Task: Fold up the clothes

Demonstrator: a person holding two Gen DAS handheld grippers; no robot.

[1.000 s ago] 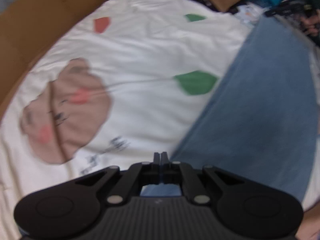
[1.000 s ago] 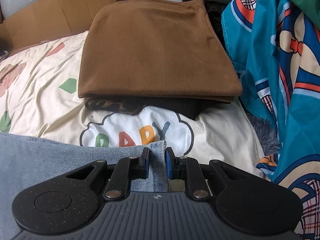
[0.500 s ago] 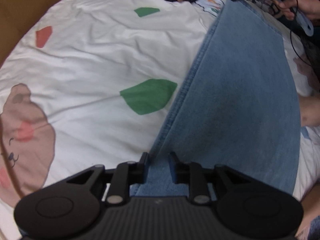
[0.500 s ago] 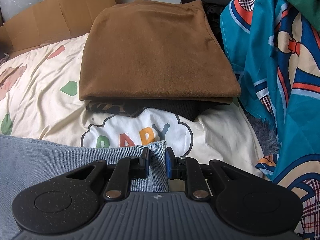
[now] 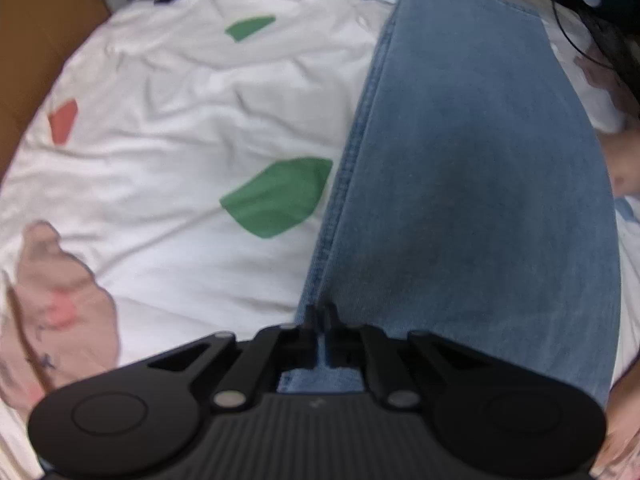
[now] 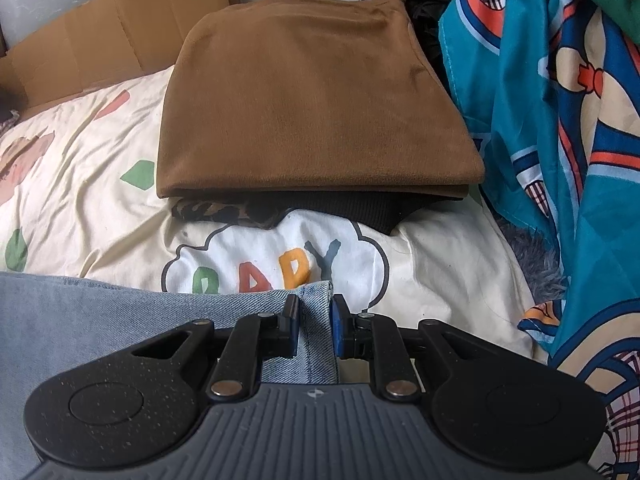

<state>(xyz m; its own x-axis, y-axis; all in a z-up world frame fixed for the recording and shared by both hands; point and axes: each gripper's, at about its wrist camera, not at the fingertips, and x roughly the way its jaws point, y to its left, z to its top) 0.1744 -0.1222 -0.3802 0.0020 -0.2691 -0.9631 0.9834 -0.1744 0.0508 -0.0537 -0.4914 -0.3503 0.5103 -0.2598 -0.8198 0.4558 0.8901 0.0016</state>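
Jeans (image 5: 460, 184) lie flat on the bed (image 5: 192, 112); left claw (image 5: 319, 314) pinches their seam edge at six o'clock; right claw (image 6: 314, 322) pinches a hem corner; next, likely lifting both ends together to fold.

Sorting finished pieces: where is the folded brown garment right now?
In the right wrist view, the folded brown garment lies top centre on the printed sheet, atop dark clothes, left of the teal fabric.
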